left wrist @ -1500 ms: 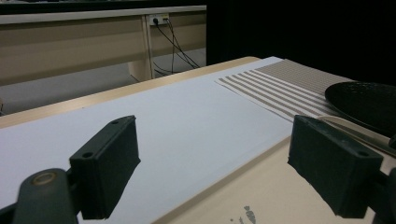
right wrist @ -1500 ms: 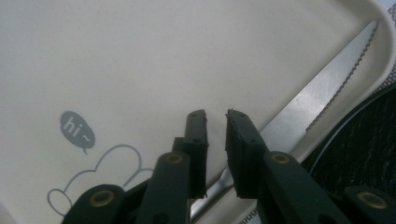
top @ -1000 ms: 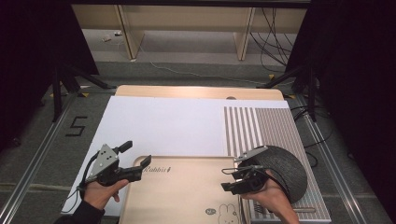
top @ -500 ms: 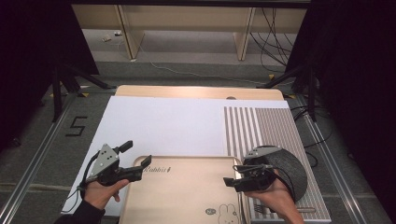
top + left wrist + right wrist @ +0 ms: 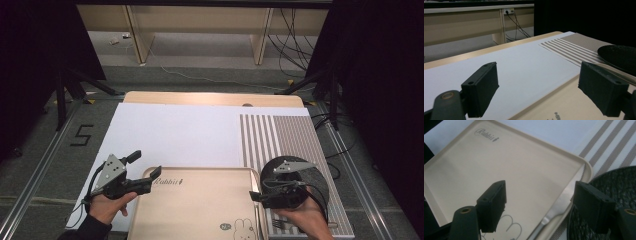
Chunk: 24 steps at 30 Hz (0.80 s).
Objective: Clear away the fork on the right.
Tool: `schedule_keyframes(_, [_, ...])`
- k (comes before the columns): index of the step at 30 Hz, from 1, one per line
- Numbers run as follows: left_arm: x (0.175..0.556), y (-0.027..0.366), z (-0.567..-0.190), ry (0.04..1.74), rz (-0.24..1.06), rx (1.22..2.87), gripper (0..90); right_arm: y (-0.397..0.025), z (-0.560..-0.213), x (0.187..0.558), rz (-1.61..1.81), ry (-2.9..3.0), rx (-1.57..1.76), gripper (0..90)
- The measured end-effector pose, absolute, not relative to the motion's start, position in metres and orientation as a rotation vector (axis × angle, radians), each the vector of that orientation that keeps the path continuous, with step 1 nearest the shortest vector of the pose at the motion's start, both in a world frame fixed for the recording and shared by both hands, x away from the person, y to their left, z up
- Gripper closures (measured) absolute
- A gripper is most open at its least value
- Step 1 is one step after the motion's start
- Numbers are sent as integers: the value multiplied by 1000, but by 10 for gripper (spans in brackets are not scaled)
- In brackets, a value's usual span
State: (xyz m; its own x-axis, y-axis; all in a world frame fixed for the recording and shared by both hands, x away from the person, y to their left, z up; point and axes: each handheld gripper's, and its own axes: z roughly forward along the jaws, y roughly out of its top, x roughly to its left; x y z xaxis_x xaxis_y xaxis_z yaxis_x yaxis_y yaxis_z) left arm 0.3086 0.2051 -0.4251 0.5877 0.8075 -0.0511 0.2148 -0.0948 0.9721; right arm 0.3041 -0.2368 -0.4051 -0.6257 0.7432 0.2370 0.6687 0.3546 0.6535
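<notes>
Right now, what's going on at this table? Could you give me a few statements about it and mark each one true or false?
1. Both grippers have their jaws apart and hold nothing. True: the left gripper and the right gripper are open.
2. The tray is printed with a rabbit drawing. True.
3. The black plate sits in the middle of the tray. False: it lies on the striped mat, to the right of the tray.
4. A knife lies along the tray's right edge. True, as the right gripper view shows.
5. The left gripper is clamped on the plate. False: it is at the tray's left corner.
</notes>
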Motion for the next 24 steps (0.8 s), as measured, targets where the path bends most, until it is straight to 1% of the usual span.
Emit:
schedule_keyframes(9, [308, 204, -425, 862, 616, 1628, 158, -258, -404, 289, 1094, 2456, 1347, 269])
schedule_keyframes(14, [308, 204, -425, 861, 618, 1632, 158, -272, -405, 280, 1083, 2424, 1385, 250])
schedule_keyframes(24, [308, 204, -425, 860, 616, 1632, 158, -291, -407, 269, 1042, 2375, 1433, 249])
